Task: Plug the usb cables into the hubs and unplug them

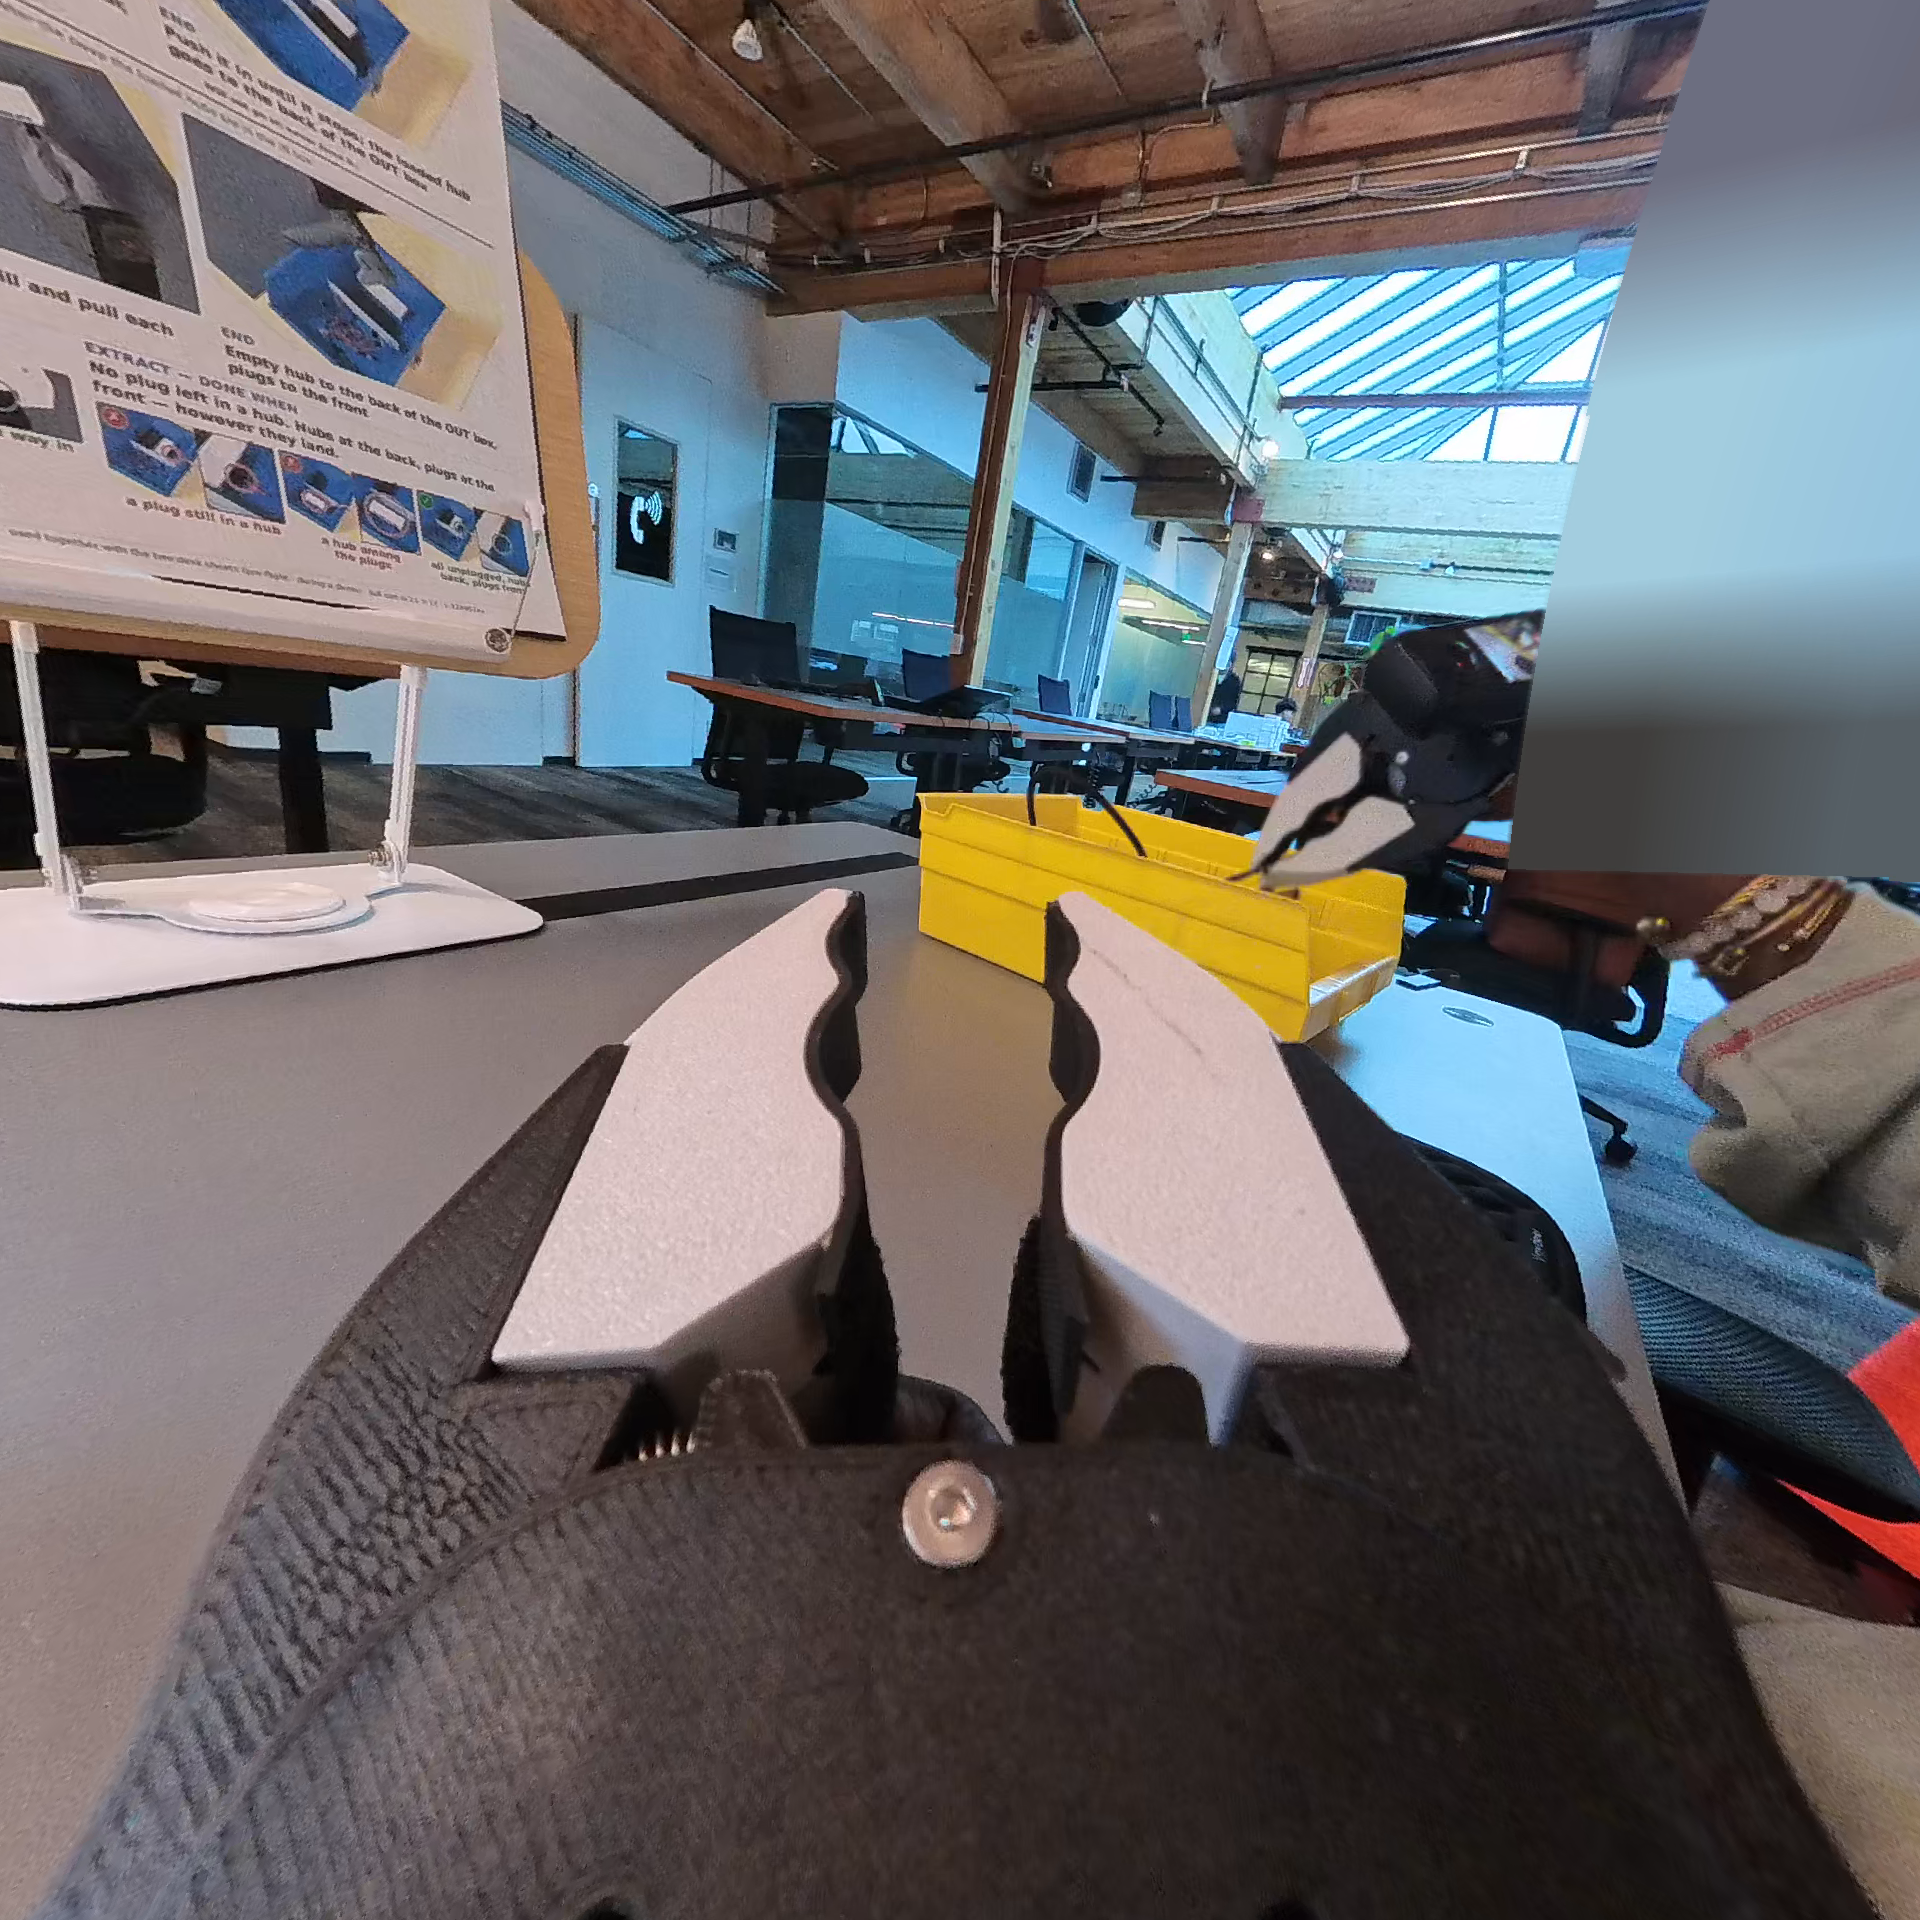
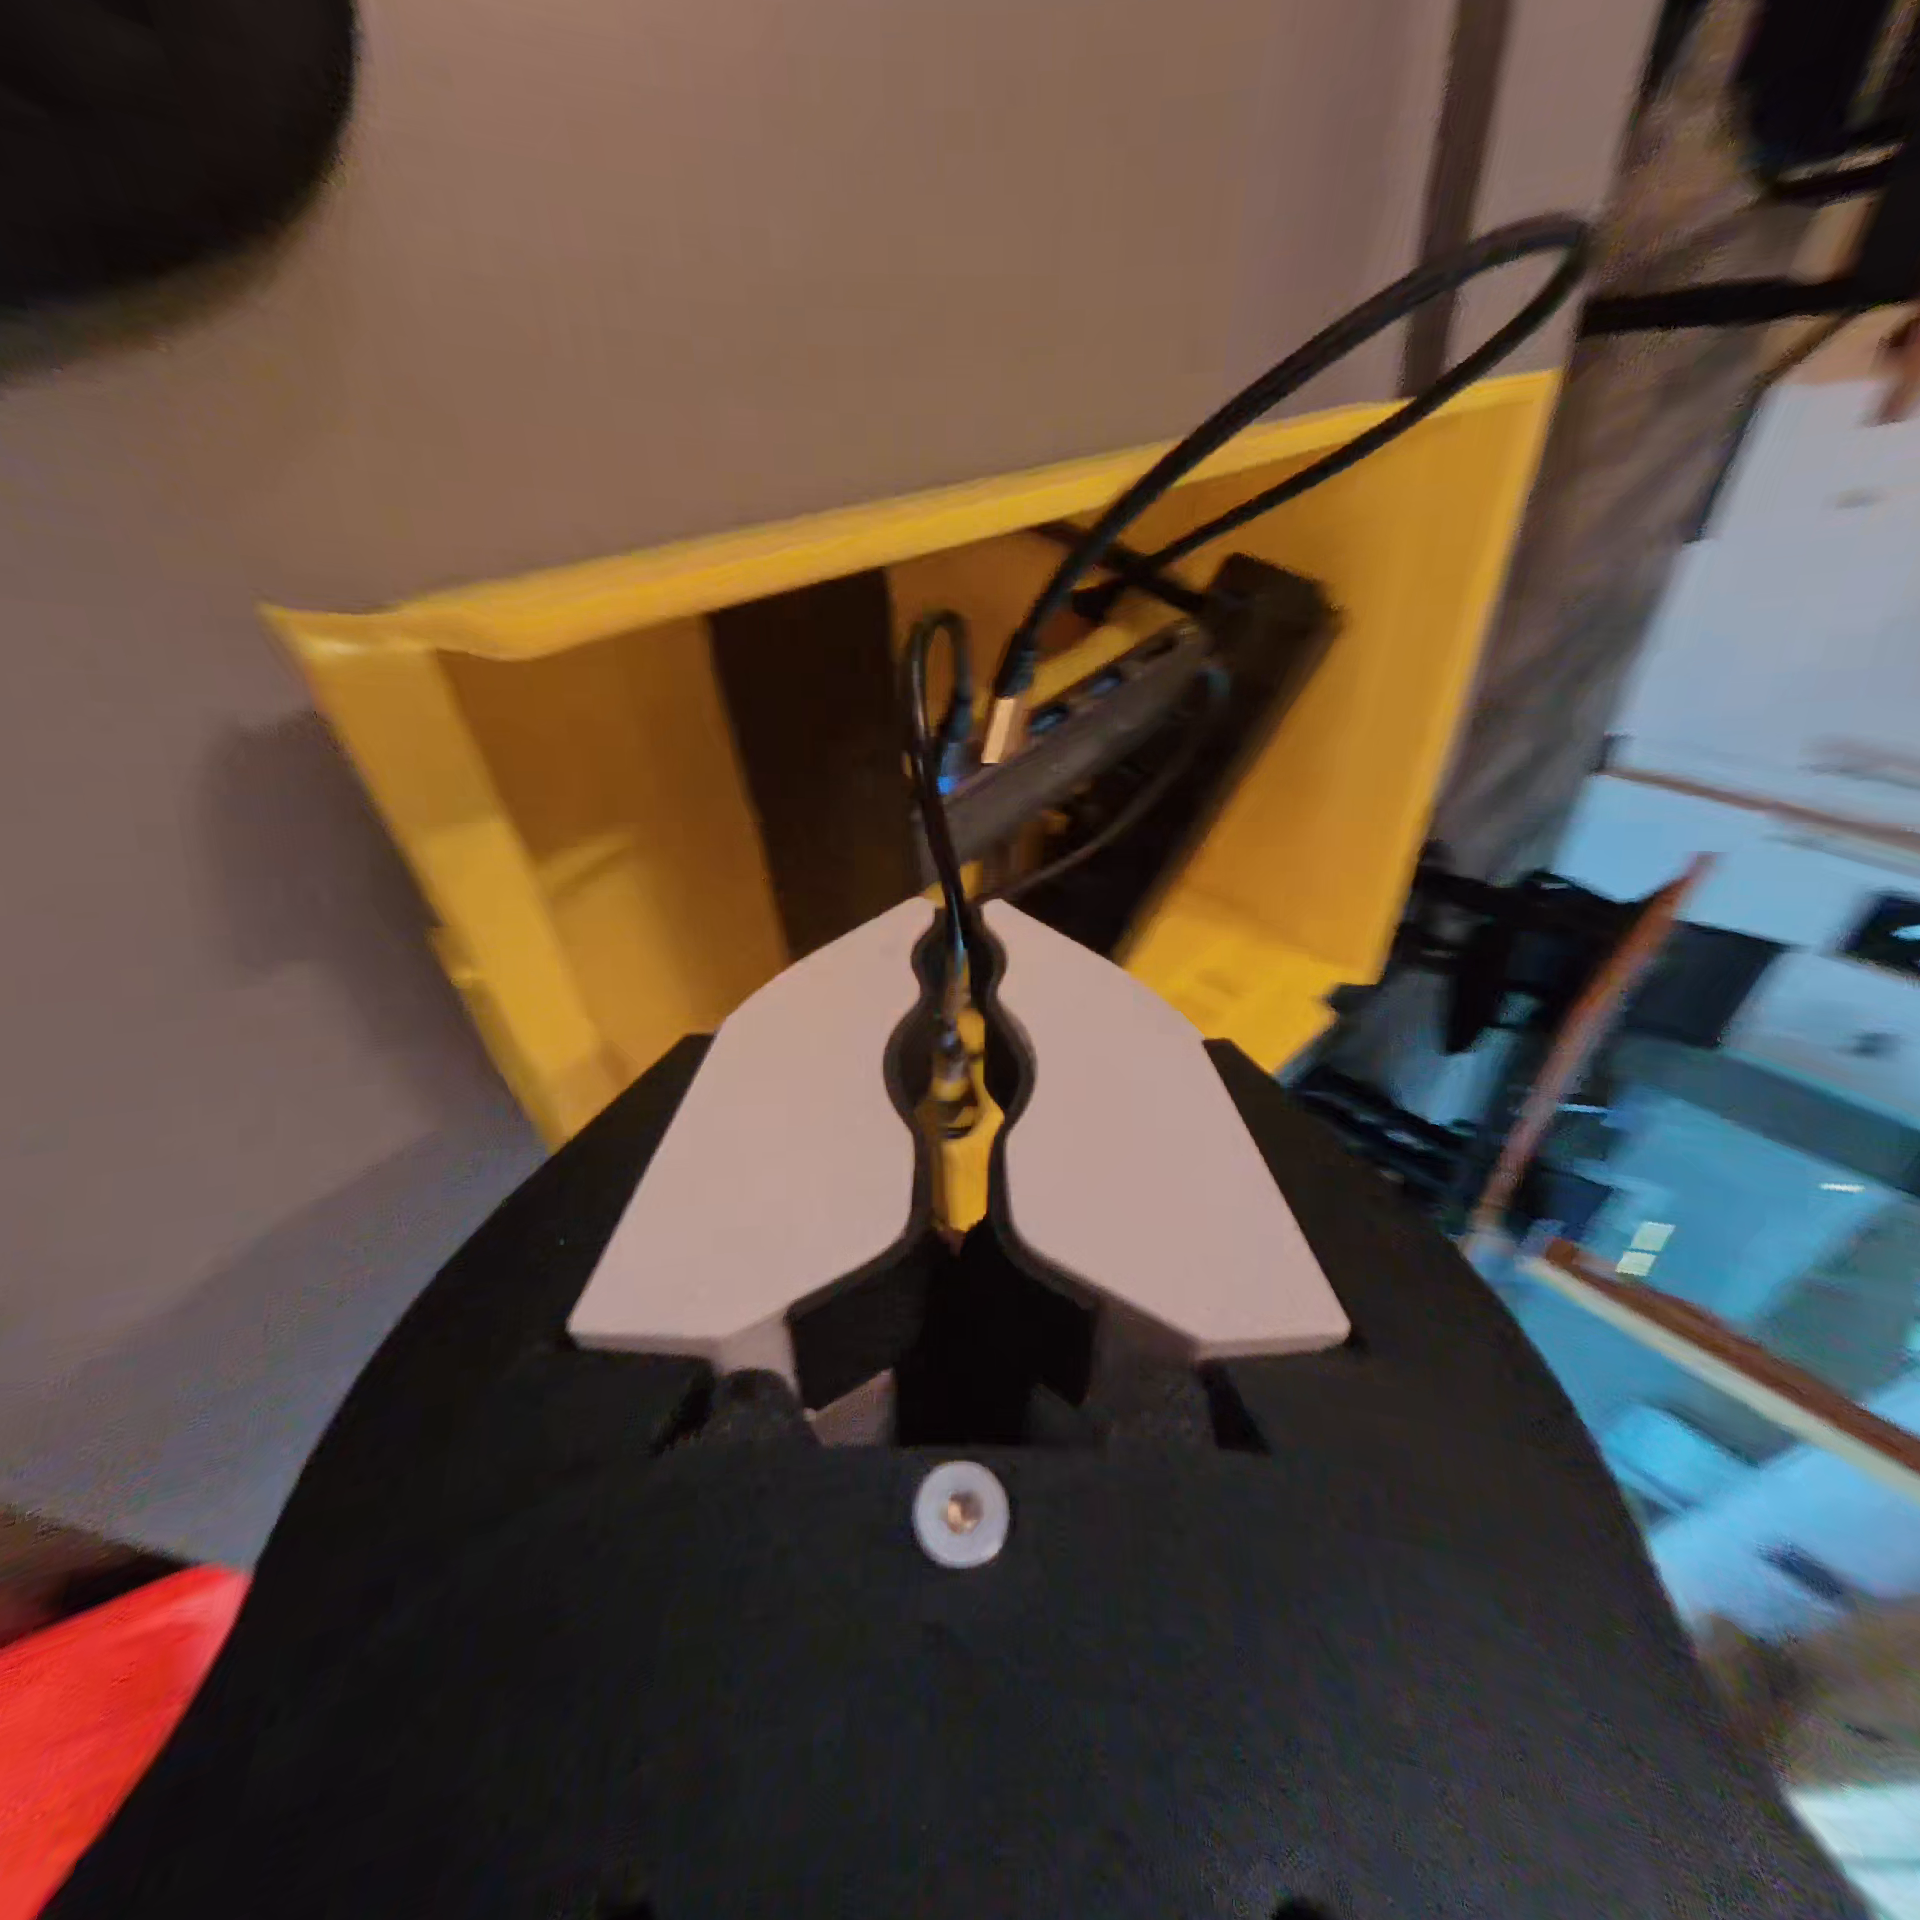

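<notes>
Cable work is under way at the yellow bin (image 2: 1382, 665), seen from above in the right wrist view. The right hand-held gripper (image 2: 961, 914) is clamped on a thin black usb cable (image 2: 940, 831), the line pinched between the closed grey fingers (image 2: 800, 1132) at their tips. From there the cable is seen running down to a dark hub (image 2: 1081, 748) lying tilted inside the bin, where a gold-coloured plug (image 2: 1003, 727) stands at the hub's ports. A second black cable (image 2: 1351, 343) is looped high above the bin's rim. Motion blur is noted across this view.

Over in the left wrist view, the left hand-held gripper (image 1: 956, 914) is held low above the grey surface (image 1: 260, 1143), its fingers apart and nothing between them. The bin (image 1: 1091, 894) sits just ahead and to the right, with the right hand-held gripper (image 1: 1283, 868) dipped over its far end. A white stand (image 1: 260, 914) carrying an instruction sheet (image 1: 260, 312) is placed to the left.
</notes>
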A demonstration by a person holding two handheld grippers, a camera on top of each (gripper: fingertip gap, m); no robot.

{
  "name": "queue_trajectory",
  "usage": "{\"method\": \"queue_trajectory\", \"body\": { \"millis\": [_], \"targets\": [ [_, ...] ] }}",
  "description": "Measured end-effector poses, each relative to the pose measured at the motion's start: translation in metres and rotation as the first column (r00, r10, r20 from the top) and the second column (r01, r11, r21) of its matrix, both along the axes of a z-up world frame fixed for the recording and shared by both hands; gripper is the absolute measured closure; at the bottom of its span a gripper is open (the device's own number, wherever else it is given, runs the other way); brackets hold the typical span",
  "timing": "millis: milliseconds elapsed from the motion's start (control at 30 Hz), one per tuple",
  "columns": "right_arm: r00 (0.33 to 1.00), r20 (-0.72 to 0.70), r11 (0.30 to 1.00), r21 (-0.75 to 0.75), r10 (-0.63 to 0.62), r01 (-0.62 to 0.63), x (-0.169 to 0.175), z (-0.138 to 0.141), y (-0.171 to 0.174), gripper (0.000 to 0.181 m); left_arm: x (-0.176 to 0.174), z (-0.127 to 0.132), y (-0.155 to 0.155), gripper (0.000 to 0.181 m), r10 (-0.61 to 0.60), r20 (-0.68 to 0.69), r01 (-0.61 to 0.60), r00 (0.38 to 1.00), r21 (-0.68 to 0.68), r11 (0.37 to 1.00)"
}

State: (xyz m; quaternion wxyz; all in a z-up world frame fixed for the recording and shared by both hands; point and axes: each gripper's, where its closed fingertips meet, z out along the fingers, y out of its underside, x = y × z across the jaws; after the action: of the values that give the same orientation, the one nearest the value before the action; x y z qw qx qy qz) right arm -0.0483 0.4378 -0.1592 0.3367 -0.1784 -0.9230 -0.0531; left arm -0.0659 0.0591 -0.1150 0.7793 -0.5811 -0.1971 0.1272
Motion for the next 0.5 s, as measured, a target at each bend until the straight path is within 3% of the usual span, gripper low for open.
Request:
{"method": "queue_trajectory", "body": {
  "millis": [100, 233, 367, 433, 500],
  "targets": [
    [0.997, -0.021, 0.997, 0.042, 0.069, -0.068, -0.017, 0.008, -0.001, 0.177, 0.001, 0.0, 0.0, 0.148, 0.0, -0.006, 0.0, 1.0, 0.0, 1.0],
    [0.989, 0.149, 0.971, -0.24, 0.027, 0.01, -0.028, -0.022, 0.005, 0.177, 0.001, 0.001, 0.0, 0.148, -0.001, -0.01, 0.001, 1.0, 0.0, 1.0],
    [0.937, 0.343, 0.804, -0.539, -0.062, 0.25, -0.029, -0.029, 0.001, 0.173, 0.001, 0.001, 0.0, 0.148, -0.004, -0.003, 0.004, 1.0, 0.002, 1.0],
    [0.899, 0.431, 0.728, -0.591, -0.08, 0.348, -0.032, -0.032, -0.002, 0.172, 0.001, 0.0, 0.0, 0.148, -0.005, -0.002, 0.005, 1.0, 0.002, 1.0],
    [0.869, 0.489, 0.7, -0.594, -0.078, 0.397, -0.034, -0.04, -0.004, 0.172, 0.001, 0.0, 0.0, 0.148, -0.005, -0.003, 0.005, 1.0, 0.0, 1.0]
  ]
}}
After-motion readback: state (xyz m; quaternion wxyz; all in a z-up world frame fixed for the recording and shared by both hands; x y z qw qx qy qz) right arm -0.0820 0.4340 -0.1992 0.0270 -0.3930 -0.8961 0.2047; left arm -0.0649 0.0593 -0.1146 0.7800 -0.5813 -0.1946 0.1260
